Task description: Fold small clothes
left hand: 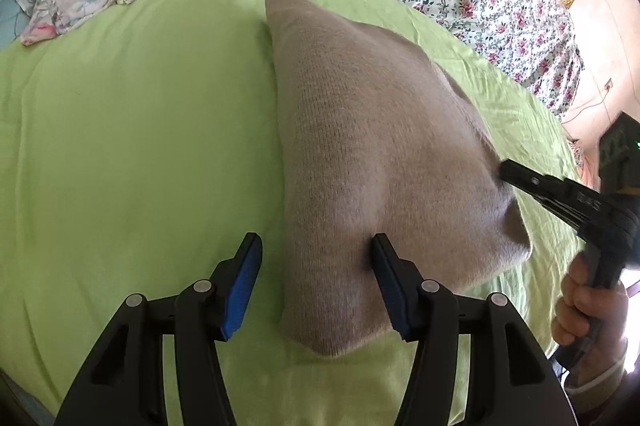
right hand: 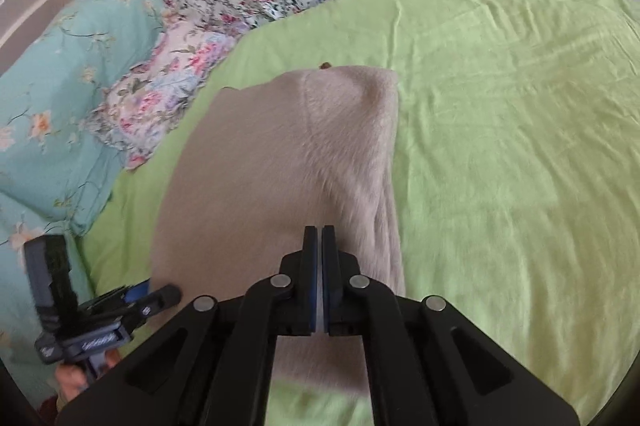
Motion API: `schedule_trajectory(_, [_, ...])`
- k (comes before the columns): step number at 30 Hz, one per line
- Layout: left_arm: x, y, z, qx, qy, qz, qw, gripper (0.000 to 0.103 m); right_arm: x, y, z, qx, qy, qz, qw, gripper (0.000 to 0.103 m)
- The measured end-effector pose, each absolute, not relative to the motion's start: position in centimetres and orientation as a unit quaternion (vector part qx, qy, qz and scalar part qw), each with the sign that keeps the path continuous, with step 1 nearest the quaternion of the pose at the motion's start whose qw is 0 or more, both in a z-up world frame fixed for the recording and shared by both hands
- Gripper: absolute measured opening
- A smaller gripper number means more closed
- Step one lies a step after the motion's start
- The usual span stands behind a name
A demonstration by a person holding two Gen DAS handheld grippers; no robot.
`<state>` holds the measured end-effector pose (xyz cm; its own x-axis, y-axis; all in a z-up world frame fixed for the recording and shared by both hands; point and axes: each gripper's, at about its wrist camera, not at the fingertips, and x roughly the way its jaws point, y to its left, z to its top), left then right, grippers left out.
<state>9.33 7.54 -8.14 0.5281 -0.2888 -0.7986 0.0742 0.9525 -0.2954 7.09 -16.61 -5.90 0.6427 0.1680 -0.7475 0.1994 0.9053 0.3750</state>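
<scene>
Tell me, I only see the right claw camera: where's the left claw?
Observer: The left claw is open, straddling the near left edge of the sweater on the green sheet.
Operator: Is it squeezing it?
Observer: No. Its right pad touches the knit; the left pad sits beside it over the sheet.
Operator: Can you see my right claw?
Observer: Yes, its shut tip meets the sweater's right side, and a hand grips its handle.
</scene>
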Motion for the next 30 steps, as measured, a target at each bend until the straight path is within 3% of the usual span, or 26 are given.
schedule_trajectory(8, [5.8, 8.1, -7.2, -0.083, 0.469, -0.102, 0.873, 0.057, 2.3, -15.0, -5.3, 0.196, 0.441, -0.01, 0.876, 0.003])
schedule_trajectory(11, [4.1, 8.1, -6.8, -0.066, 0.468, -0.096, 0.876, 0.073, 0.8, -14.4, -5.3, 0.19, 0.452, -0.016, 0.871, 0.004])
schedule_trajectory(12, [3.7, 8.0, -6.7, -0.061, 0.468, -0.094, 0.877, 0.085, 0.4, -14.3, -5.4, 0.19, 0.456, -0.017, 0.87, 0.004])
schedule_trajectory(13, [3.1, 8.0, -6.6, -0.057, 0.468, -0.089, 0.878, 0.091, 0.0, -14.3, -5.5, 0.188, 0.459, -0.019, 0.868, 0.008])
schedule_trajectory(15, [2.3, 8.0, -6.4, -0.055, 0.467, -0.088, 0.878, 0.096, -1.1, -14.1, -5.7, 0.184, 0.463, -0.026, 0.866, 0.038])
schedule_trajectory(16, [1.8, 8.1, -6.4, -0.057, 0.47, -0.087, 0.877, 0.1, -1.7, -13.9, -5.7, 0.183, 0.461, -0.028, 0.868, 0.064])
schedule_trajectory(17, [1.5, 8.2, -6.4, -0.058, 0.469, -0.087, 0.877, 0.101, -2.3, -13.8, -5.6, 0.183, 0.454, -0.029, 0.871, 0.07])
schedule_trajectory(30, [-1.2, 7.6, -7.8, 0.0, 0.478, -0.077, 0.875, 0.101, -5.2, -11.9, -6.5, 0.152, 0.484, -0.021, 0.862, 0.073])
